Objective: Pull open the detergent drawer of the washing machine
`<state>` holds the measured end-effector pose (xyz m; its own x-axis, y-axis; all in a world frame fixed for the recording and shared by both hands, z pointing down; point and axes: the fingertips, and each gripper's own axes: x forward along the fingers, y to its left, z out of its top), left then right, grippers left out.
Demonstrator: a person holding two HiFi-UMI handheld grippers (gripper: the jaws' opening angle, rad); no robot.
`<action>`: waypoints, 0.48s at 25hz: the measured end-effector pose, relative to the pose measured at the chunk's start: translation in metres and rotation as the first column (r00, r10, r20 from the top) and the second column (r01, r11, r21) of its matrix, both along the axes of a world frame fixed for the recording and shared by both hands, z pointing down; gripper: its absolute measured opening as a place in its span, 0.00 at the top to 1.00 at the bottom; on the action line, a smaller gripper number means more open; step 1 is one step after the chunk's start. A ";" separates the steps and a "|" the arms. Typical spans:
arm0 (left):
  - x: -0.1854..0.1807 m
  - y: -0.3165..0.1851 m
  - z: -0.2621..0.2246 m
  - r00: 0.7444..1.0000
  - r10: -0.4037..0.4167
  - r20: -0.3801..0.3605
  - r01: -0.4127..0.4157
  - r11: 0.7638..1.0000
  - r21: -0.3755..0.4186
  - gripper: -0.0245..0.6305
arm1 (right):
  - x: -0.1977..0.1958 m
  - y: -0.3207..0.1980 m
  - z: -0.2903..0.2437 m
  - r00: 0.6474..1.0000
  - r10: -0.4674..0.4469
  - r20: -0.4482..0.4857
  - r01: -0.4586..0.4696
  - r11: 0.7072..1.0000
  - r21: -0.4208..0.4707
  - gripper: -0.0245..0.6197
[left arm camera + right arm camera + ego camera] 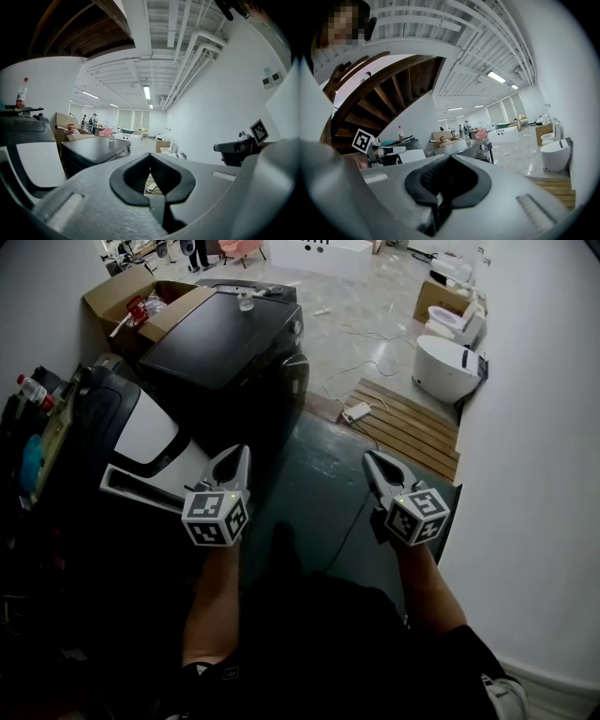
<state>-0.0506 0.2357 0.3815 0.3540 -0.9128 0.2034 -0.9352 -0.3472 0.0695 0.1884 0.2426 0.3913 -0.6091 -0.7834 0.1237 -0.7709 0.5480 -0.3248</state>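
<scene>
Both grippers are held out level over the floor, and neither has hold of anything. The left gripper [240, 456] sits at 7 o'clock in the head view with its jaws pressed fully together. The right gripper [371, 459] sits at 5 o'clock with its jaws likewise closed on nothing.

The dark washing machine [225, 338] stands at 11 o'clock, beyond the left gripper and apart from it. Its detergent drawer cannot be made out from here.

At 9 o'clock, just beside the left gripper, is a dark appliance with a white panel [145, 427]. An open cardboard box [117, 296] stands behind the machine, and a white toilet [445, 367] stands at 2 o'clock by a slatted wooden platform [412, 426].
</scene>
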 end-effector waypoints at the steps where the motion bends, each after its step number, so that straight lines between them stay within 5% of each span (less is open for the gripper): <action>1: -0.001 -0.006 0.002 1.000 0.003 -0.004 -0.003 1.000 -0.003 0.96 | -0.001 -0.005 0.002 1.000 0.002 -0.008 -0.002 1.000 0.000 0.96; 12: -0.049 -0.108 0.028 1.000 0.001 -0.015 -0.002 0.999 -0.047 0.96 | -0.045 -0.105 0.028 0.997 -0.004 -0.081 -0.001 0.998 -0.068 0.96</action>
<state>-0.0997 0.1272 0.4097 0.3590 -0.9017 0.2409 -0.9333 -0.3449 0.0999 0.1430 0.1376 0.4197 -0.5961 -0.7707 0.2252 -0.7953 0.5279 -0.2981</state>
